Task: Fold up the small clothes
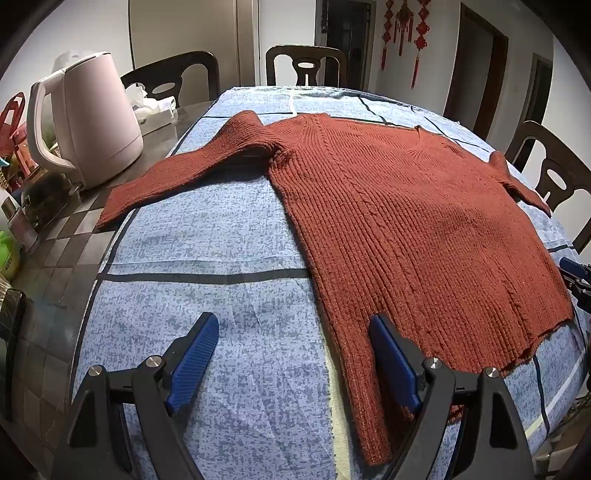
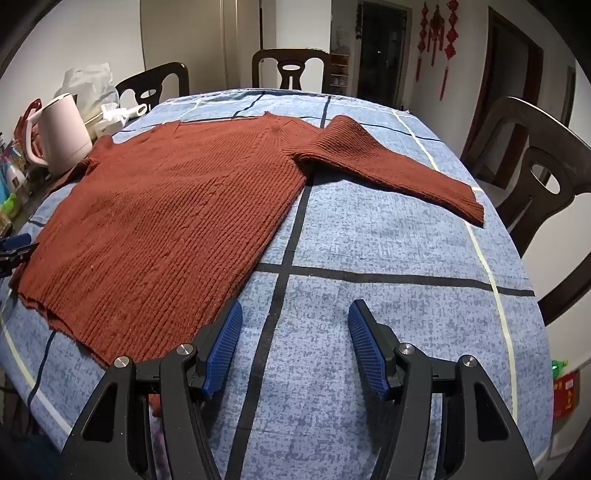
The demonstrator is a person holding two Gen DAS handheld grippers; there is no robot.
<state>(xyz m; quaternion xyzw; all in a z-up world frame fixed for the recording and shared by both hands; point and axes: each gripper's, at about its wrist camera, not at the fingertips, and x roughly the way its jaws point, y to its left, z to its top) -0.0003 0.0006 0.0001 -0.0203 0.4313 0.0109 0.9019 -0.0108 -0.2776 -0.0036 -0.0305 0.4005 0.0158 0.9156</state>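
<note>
Rust sweater [image 1: 406,221] between parted grippers

White walls [image 1: 85,26] behind; dark wooden chairs [image 1: 306,65] ringing a table under blue checked cloth [image 1: 207,251]. Red knot ornaments [image 1: 402,26] hanging far right beside a dark-framed doorway [image 1: 476,70].

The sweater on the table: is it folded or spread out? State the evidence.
Spread out. The sweater lies flat on the tablecloth, both sleeves extended sideways, no part folded over.
</note>
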